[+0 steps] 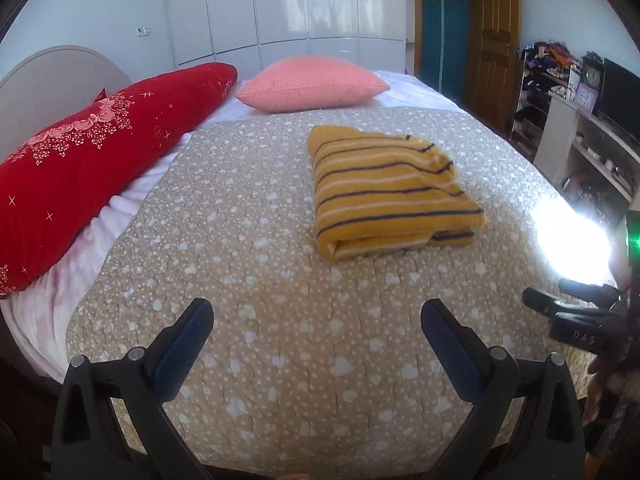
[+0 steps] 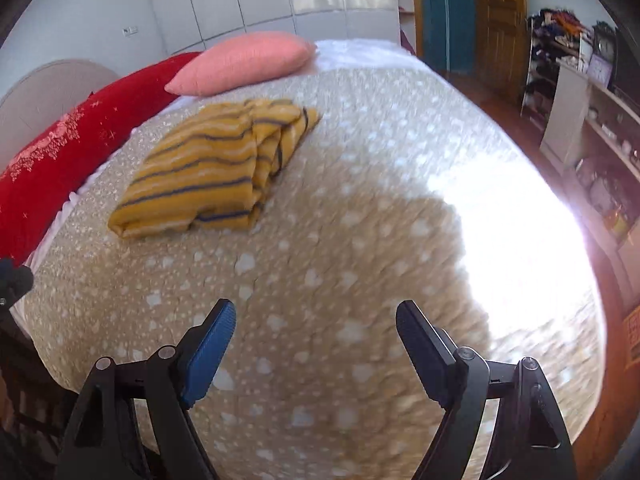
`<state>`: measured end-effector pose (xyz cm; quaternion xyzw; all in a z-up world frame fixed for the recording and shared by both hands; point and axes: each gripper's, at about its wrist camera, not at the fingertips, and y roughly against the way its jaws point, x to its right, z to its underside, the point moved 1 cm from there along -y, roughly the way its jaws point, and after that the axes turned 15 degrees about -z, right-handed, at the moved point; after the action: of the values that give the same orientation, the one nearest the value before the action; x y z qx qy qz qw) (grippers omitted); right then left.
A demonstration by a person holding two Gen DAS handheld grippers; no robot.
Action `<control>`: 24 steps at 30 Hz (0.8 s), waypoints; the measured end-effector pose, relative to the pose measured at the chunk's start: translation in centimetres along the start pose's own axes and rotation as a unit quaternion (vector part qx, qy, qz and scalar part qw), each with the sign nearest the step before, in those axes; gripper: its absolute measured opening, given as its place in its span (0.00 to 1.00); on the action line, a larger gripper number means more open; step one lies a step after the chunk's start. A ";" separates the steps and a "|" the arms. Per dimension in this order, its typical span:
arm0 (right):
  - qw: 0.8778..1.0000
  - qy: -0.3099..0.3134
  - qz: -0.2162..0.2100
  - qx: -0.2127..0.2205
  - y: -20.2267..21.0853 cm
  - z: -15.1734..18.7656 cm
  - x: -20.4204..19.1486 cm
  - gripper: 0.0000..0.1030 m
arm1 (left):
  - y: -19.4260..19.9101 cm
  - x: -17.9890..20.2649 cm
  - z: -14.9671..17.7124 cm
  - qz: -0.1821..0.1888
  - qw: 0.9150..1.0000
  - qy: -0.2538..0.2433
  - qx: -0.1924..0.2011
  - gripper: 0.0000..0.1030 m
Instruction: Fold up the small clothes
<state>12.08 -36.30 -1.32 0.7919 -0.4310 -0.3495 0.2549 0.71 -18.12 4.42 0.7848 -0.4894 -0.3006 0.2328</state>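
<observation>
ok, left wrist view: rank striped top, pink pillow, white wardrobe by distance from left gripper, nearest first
1. striped top, folded on the quilt, ahead and slightly right of the open left gripper.
2. pink pillow, beyond it on the bed.
3. white wardrobe, against the back wall.

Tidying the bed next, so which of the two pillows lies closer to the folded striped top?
The pink pillow, plain and squarish, just beyond the yellow striped top; the long red floral pillow lies further off along the headboard side.
</observation>
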 end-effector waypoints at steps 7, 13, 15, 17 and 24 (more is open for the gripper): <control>1.000 0.006 0.001 0.012 -1.1 0.7 -1.8 0.84 | -1.4 0.3 0.7 0.008 1.000 -0.003 -0.025 1.00; 1.000 0.004 0.010 0.010 -1.1 1.0 -1.9 0.84 | -2.0 0.2 1.1 0.001 1.000 -0.005 -0.031 1.00; 1.000 0.005 0.012 0.005 -1.5 1.2 -2.1 0.84 | -2.3 0.1 1.2 0.000 0.999 -0.006 -0.036 1.00; 1.000 0.007 0.012 0.000 -1.8 1.4 -2.3 0.84 | -2.6 0.1 1.4 0.002 0.999 -0.006 -0.043 1.00; 1.000 0.015 0.009 -0.009 -2.8 1.6 -3.2 0.84 | -3.6 0.4 1.8 0.007 0.998 -0.011 -0.060 1.00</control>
<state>11.03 -32.36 -3.23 0.7906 -0.4314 -0.3390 0.2719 1.81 -17.13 0.65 0.7624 -0.4788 -0.3364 0.2763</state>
